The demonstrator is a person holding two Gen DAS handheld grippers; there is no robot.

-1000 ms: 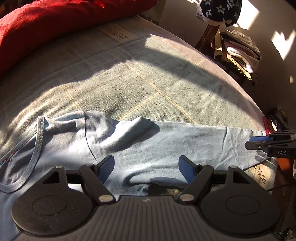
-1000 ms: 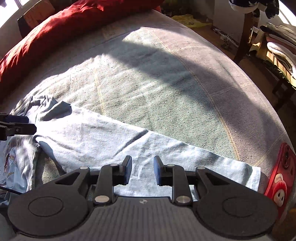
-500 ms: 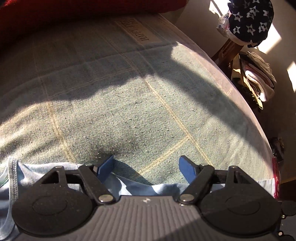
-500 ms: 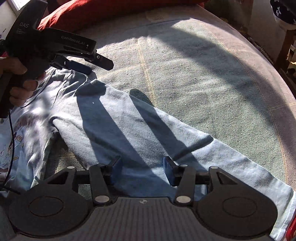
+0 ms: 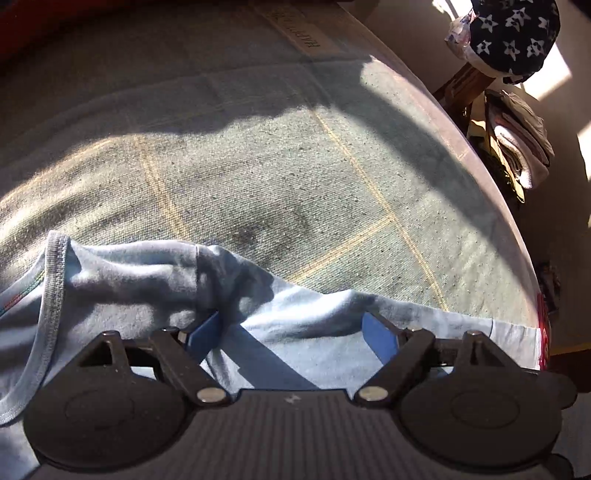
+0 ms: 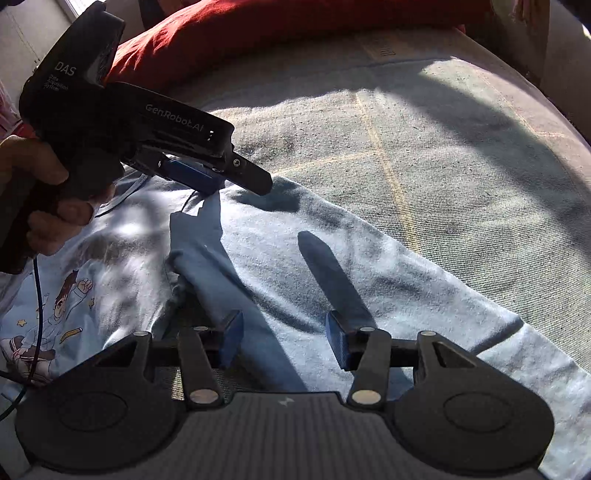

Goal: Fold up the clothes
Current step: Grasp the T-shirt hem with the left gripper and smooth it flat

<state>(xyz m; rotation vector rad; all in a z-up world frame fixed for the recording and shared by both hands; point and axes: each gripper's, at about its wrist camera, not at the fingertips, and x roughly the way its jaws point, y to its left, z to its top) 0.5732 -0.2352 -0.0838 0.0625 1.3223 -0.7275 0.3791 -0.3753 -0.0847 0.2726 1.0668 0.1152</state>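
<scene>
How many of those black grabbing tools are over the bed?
2: the left tool, gripped by a hand, above the blue shirt near its collar; the right tool over its sleeve.

The shirt (image 6: 332, 258) is light blue with a cartoon boy (image 6: 70, 295). The blanket (image 5: 295, 166) is grey-green with yellow lines. The pillow (image 6: 277, 33) is red.

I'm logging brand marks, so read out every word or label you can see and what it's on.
"DAS": top of left hand-held gripper.
"GenRobot.AI": its side.
Small print under "DAS": too small to read.
"HAPP...": label on bed cover, cut off.
Shirt: cartoon print, no words.
</scene>
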